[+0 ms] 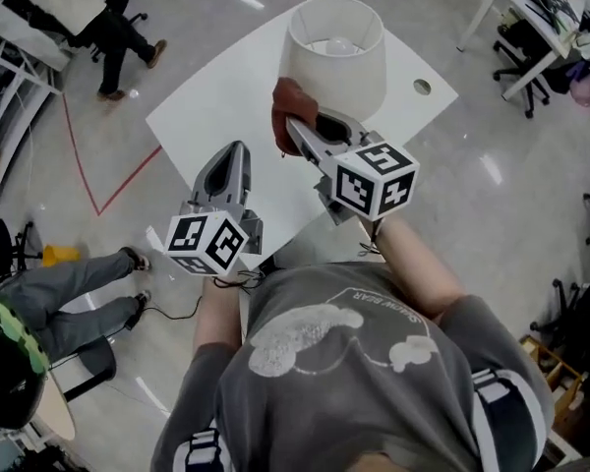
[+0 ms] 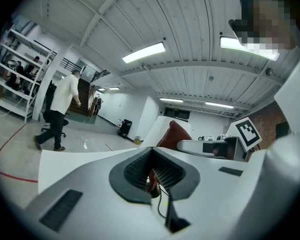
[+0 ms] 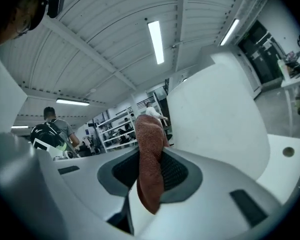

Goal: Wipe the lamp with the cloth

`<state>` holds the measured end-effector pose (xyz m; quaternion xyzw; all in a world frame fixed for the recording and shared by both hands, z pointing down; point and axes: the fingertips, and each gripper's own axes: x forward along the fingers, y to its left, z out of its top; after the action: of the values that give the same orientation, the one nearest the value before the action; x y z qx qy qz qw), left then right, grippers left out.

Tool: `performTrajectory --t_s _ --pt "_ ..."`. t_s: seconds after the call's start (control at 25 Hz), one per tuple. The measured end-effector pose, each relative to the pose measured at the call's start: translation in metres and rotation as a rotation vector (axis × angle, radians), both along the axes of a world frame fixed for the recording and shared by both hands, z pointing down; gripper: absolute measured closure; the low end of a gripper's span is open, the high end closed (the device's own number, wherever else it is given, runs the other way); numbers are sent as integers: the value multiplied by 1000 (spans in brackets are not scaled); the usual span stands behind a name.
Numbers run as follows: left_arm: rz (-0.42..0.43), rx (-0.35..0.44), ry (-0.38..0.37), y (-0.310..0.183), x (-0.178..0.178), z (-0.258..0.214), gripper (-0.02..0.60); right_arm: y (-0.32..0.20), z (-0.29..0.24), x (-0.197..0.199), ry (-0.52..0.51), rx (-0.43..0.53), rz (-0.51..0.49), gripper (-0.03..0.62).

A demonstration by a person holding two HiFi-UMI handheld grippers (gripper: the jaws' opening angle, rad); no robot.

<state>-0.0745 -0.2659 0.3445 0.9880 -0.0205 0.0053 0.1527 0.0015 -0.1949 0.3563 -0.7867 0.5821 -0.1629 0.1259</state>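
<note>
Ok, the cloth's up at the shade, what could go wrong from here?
1. The left claw is shut and off the lamp, so a sideways push may tip it.
2. The cloth sits narrowly in the right claw; its hard tips could scrape the lamp.

The lamp has a cream-white shade. The cloth at its 8 o'clock is rust red-brown with a fine weave. The bench is plain white. The left gripper and the right gripper are pale grey, with dark grey ribbed fingers. The left cube and the right cube are white with black square markers. The floor is glossy pale grey with a thin red line.
</note>
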Motion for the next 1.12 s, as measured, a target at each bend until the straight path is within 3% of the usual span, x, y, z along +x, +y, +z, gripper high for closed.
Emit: performTrajectory --t_s 0.36,0.88,1.12 --pt "-212 -29 4 73 -31 6 572 64 17 -4 10 -33 -190 497" --pt "-223 -113 -45 84 -25 39 573 89 44 12 24 -82 -195 497" --pt "-217 -68 -16 79 -3 26 572 90 34 23 98 -82 -182 497"
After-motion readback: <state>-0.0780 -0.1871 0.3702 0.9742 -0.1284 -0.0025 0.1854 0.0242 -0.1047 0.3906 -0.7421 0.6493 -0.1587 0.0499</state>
